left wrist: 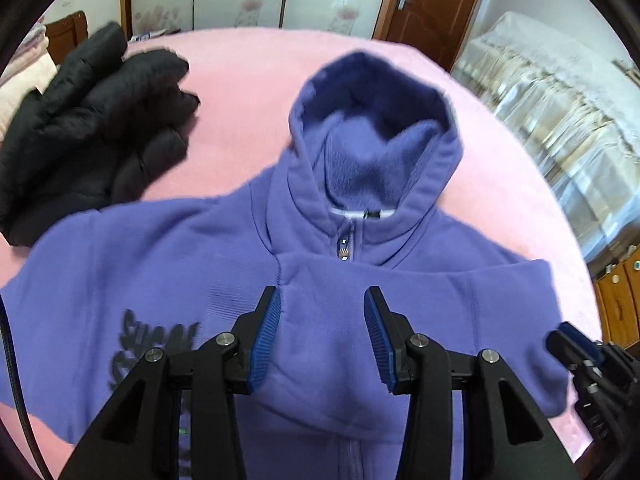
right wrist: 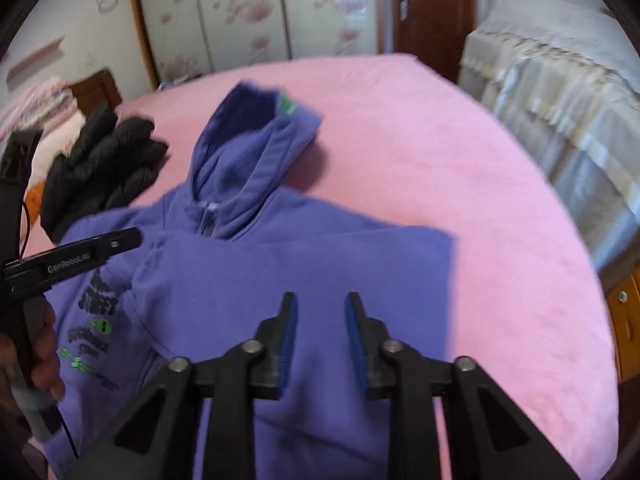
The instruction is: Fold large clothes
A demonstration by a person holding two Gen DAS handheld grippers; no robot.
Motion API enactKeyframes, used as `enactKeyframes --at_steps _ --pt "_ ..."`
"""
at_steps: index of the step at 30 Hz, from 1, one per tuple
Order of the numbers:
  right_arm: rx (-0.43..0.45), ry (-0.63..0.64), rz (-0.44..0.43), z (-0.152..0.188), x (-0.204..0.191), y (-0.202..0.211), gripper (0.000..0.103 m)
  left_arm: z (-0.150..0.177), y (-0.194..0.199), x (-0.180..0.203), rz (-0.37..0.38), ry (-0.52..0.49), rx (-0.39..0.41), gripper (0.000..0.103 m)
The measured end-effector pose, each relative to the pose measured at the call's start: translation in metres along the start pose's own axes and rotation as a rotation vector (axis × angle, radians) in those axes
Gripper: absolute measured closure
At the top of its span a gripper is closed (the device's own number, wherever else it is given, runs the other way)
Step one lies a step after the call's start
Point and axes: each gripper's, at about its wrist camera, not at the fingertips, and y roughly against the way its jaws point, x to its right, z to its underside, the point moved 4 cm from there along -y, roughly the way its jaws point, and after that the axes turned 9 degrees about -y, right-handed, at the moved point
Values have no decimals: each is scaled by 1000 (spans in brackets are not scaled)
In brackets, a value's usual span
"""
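Note:
A purple zip hoodie (left wrist: 180,264) lies front-up on the pink bed (left wrist: 240,80), hood (left wrist: 372,128) pointing away from me. One sleeve (left wrist: 420,288) is folded across the chest. My left gripper (left wrist: 321,296) hovers open over that folded sleeve, with nothing pinched between its blue pads. The right gripper (left wrist: 570,340) shows at the hoodie's right edge. In the right wrist view the hoodie (right wrist: 248,280) fills the centre and my right gripper (right wrist: 321,298) stands open above its folded side. The left gripper (right wrist: 124,240) reaches in from the left, held by a hand (right wrist: 44,344).
A black puffer jacket (left wrist: 88,128) is bunched on the bed to the left of the hoodie, touching its shoulder. A second bed with a white cover (left wrist: 560,100) stands to the right. A wooden cabinet (left wrist: 618,300) is at the right edge, with wardrobe doors and a brown door (left wrist: 432,0) behind.

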Motion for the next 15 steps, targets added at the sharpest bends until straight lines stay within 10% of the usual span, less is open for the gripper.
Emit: enactKeyframes --at_steps 9,15 --pt "-39 -12 189 -2 35 -67 99 15 -54 -31 -83 36 -98 61" --pt "-32 -145 139 -6 88 -61 103 22 -57 -38 -82 3 -76 61"
